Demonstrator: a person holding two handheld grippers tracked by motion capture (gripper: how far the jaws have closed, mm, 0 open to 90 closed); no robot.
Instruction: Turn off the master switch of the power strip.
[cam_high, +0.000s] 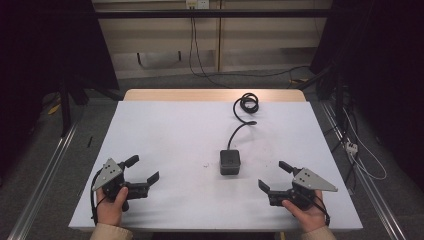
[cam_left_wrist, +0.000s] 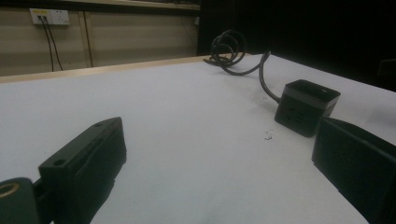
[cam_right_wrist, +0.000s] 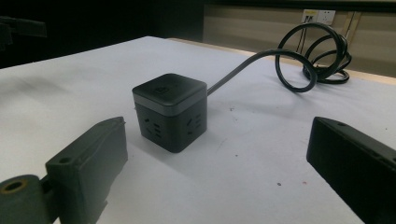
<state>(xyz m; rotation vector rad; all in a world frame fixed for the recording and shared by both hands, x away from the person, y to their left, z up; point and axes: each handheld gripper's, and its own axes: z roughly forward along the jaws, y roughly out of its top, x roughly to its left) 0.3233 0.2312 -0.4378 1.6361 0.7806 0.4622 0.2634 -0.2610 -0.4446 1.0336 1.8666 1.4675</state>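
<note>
A black cube-shaped power socket (cam_high: 230, 161) stands on the white table top (cam_high: 175, 135), a little right of centre. Its black cable (cam_high: 248, 104) runs to the far edge and ends in a coil. My left gripper (cam_high: 145, 170) rests low at the near left, held by a hand, jaws wide apart with nothing between them. My right gripper (cam_high: 274, 176) sits at the near right, also open and empty, pointing toward the cube. In the right gripper view the cube (cam_right_wrist: 169, 111) stands just ahead of the jaws; in the left gripper view the cube (cam_left_wrist: 306, 107) is farther off to the right.
The table's wooden far edge (cam_high: 215, 94) borders a grey floor with loose cables (cam_high: 250, 75). A wall socket (cam_left_wrist: 49, 16) with plugged leads is on the back wall. Metal rails (cam_high: 45, 170) flank the table on both sides.
</note>
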